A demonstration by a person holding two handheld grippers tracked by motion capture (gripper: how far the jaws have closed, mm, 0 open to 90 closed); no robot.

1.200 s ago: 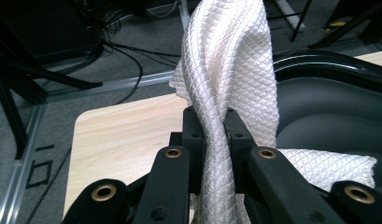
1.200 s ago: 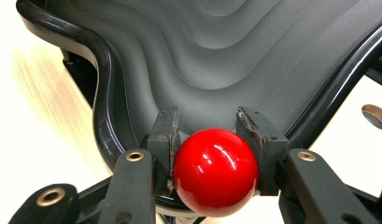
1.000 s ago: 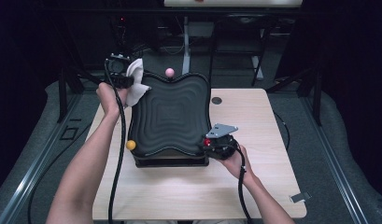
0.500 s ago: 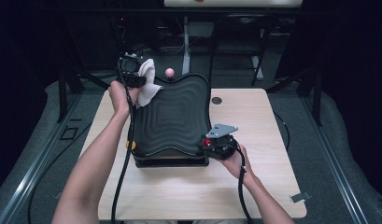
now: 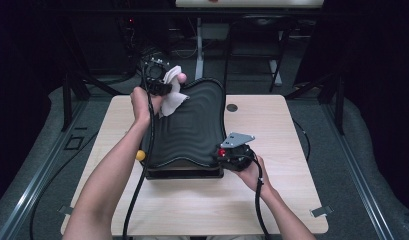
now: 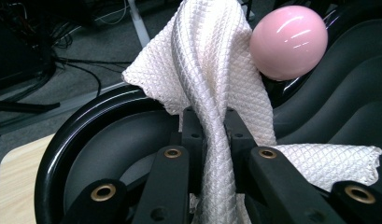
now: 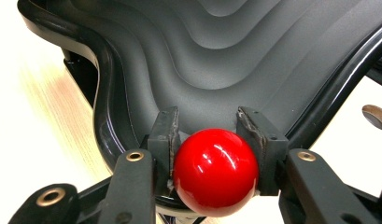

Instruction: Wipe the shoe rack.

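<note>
A black tray with stepped, wavy ridges (image 5: 192, 125) lies on the wooden table. My left gripper (image 5: 159, 82) hovers at its far left corner, shut on a white quilted cloth (image 5: 173, 97) that hangs down over the rim. In the left gripper view the cloth (image 6: 212, 70) is pinched between the jaws of the gripper (image 6: 211, 135), and a pink ball (image 6: 288, 41) sits just beyond it on the tray's edge. At the tray's near right corner my right gripper (image 5: 232, 155) is shut on a red ball (image 7: 215, 170), which touches the tray (image 7: 216, 56).
A yellow ball (image 5: 140, 155) sits at the tray's near left corner. A dark round grommet (image 5: 232, 107) is set in the table (image 5: 292, 150) right of the tray. Cables and frame legs lie beyond the far edge.
My left hand has carried the cloth to the right, from outside the tray's far left corner to beside the pink ball. The right hand and red ball have stayed put.
</note>
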